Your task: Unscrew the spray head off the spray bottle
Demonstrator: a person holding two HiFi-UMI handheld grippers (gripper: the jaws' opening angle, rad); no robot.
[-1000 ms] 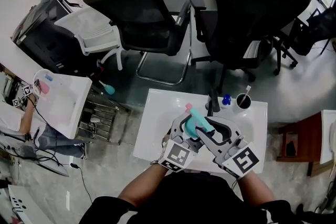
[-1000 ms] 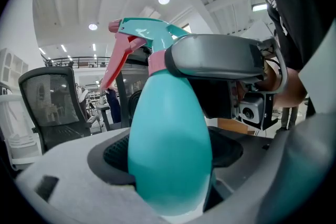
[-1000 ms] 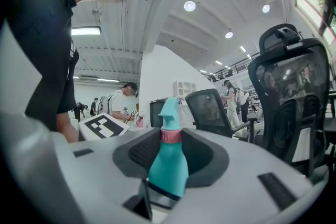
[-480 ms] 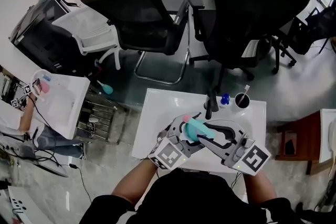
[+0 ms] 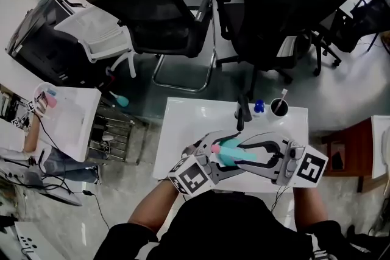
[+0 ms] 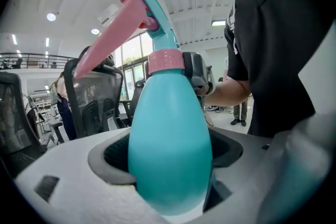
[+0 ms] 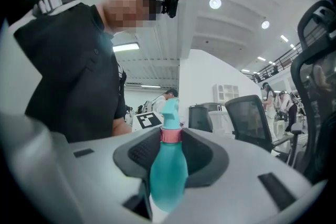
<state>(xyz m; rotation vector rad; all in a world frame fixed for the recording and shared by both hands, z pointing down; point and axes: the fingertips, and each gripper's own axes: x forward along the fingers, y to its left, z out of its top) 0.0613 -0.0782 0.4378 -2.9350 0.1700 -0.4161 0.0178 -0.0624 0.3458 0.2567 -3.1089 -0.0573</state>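
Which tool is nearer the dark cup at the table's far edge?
Right. The right tool reaches in from the cup's side of the table; the left tool grips the bottle further left, farther from it.

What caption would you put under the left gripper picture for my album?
The left gripper clamps a teal spray bottle, its pink spray head screwed on.

A white table [image 5: 183,125] bears a dark cup [image 5: 280,109] with a thin stick in it, a small blue object [image 5: 259,106] just beside the cup, and a black upright piece [image 5: 242,115]; beyond stand a black mesh chair [image 5: 164,15] and a taller black office chair [image 5: 274,3]; a white chair [image 5: 100,39] sits further left; a metal rack [image 5: 116,131] stands between this table and a second white table [image 5: 76,125].
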